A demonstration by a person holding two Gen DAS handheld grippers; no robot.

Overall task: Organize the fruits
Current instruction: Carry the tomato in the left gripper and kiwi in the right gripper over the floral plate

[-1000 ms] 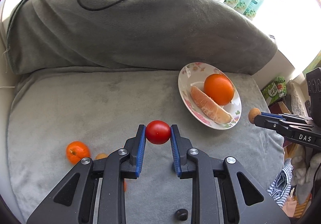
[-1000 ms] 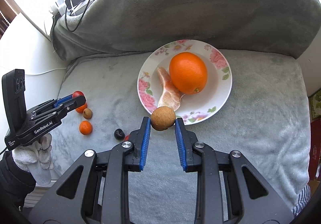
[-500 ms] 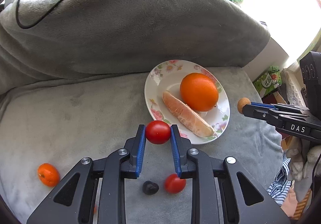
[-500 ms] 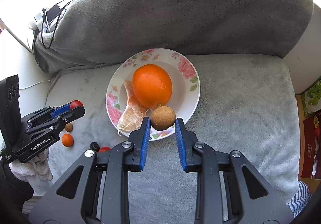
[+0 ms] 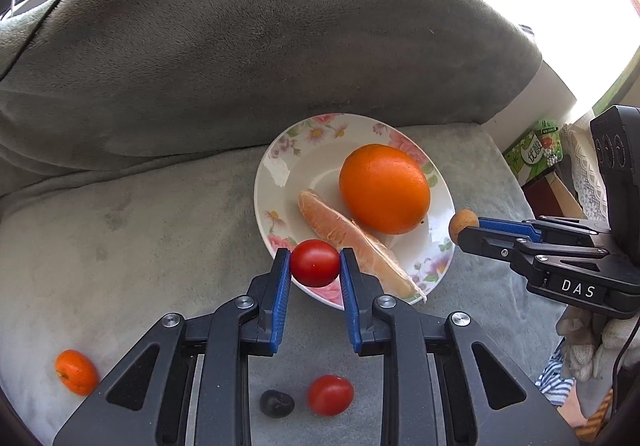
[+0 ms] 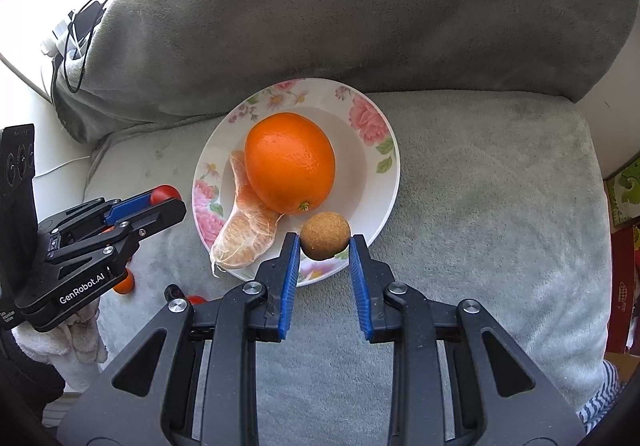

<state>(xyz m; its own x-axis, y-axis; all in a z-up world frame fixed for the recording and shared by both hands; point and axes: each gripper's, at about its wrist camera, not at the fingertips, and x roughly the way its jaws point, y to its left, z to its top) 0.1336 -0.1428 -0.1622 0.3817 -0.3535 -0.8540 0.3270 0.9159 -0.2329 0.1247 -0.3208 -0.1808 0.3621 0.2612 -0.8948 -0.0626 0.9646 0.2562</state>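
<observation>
Floral plate (image 5: 276,182): white with pink flowers on the rim, resting on a grey blanket (image 5: 120,230); landmark for all entries.

Orange (image 5: 384,188): whole, on the plate, toward its far right side.

Peeled citrus segment (image 5: 344,234): on the plate, touching the orange's near left side.

Left gripper (image 5: 315,264): blue pads clamped on a cherry tomato (image 5: 315,263), held over the plate's near left rim, just beside the segment's near end.

Right gripper (image 6: 325,242): pads pinching a round brown longan (image 6: 325,235), held over the plate's near rim, just beside the orange's stem end.

Second cherry tomato (image 5: 330,395): on the blanket, off the plate, on its near side below the left gripper.

Dark fruit (image 5: 277,403): small, kind not discernible, just left of the second tomato.

Small mandarin (image 5: 76,372): on the blanket, well apart from the plate to the near left.
</observation>
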